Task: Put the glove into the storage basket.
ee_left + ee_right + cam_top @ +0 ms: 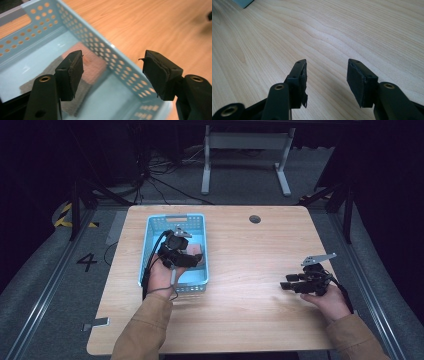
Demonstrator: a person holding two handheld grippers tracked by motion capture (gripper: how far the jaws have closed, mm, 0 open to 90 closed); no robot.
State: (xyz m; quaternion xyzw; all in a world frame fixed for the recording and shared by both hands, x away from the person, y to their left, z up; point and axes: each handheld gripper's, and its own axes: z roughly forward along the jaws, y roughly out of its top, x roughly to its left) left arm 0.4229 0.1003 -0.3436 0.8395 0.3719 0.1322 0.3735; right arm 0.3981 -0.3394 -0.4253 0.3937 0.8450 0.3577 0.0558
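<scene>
Counter (240, 270): pale wood-grain top, seen from the high view with a small dark round spot (255, 219) near its far edge.
Basket (150, 250): light blue plastic, walls punched with rows of round holes, standing on the left half of the counter with its long side running away from the person.
Cloth (92, 63): a pinkish piece lying flat on the basket floor against the perforated side wall; in the left gripper view a grey piece (37, 80) lies beside it, partly under it or touching it, I cannot tell which.
Left gripper (177, 251): held over the basket, above the pinkish cloth (196, 251).
Left fingers (72, 72): the 2 black pads stand wide apart with nothing between them; 1 sits over the basket interior, the other over the side wall and rim.
Left hand (162, 272): comes in over the near end of the basket, tan sleeve behind it.
Right gripper (292, 285): low over bare counter on the right side, well apart from the basket, pointing toward it, a grey plate on top.
Right fingers (300, 75): spread open and empty, bare wood showing through the gap; the pad rubber looks frayed at its lower edge.
Right hand (330, 300): holds the gripper from behind, tan sleeve at the bottom corner.
Floor: grey, with a painted 4 (86, 262) left of the counter.
</scene>
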